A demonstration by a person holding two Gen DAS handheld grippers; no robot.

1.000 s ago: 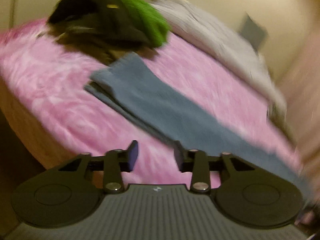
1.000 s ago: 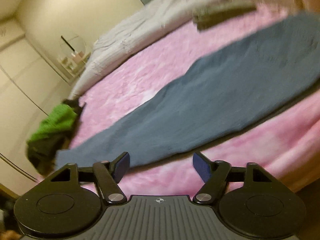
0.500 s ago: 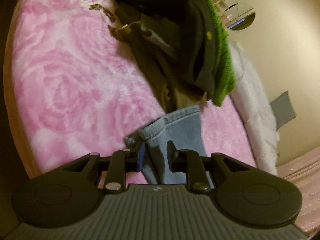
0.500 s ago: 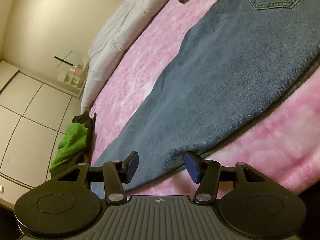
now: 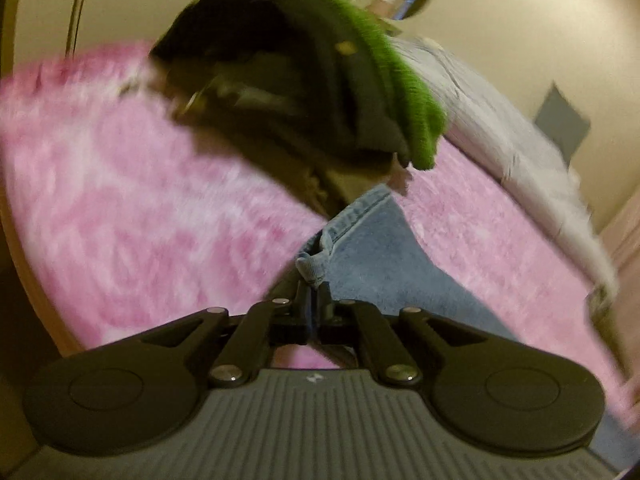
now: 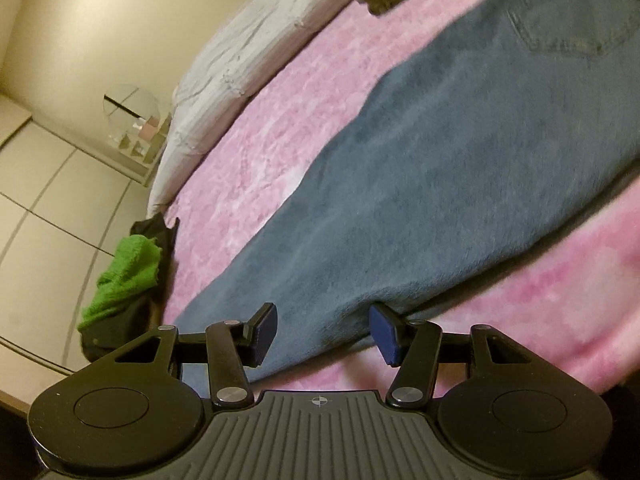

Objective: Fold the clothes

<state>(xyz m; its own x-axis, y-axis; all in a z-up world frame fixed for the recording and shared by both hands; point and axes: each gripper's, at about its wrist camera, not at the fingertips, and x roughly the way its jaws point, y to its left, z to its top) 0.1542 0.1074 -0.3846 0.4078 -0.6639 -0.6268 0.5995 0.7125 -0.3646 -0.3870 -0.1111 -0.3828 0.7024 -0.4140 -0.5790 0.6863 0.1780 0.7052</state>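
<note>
Pinching only the jeans [image 5: 384, 268] hem, my left gripper [image 5: 314, 300] is risking slippage; right gripper [image 6: 322, 334] is hovering agape, ungrasping.

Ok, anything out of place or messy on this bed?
Mostly the heap of dark and green clothes: unfolded, crumpled, at the end of the bed just past the jeans hem. The jeans lie flat; the left gripper pinches their hem, the right gripper is open at their edge.

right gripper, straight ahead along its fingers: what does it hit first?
Most likely the jeans: the open right gripper already straddles their near edge on the pink blanket. Depth is unclear.
</note>
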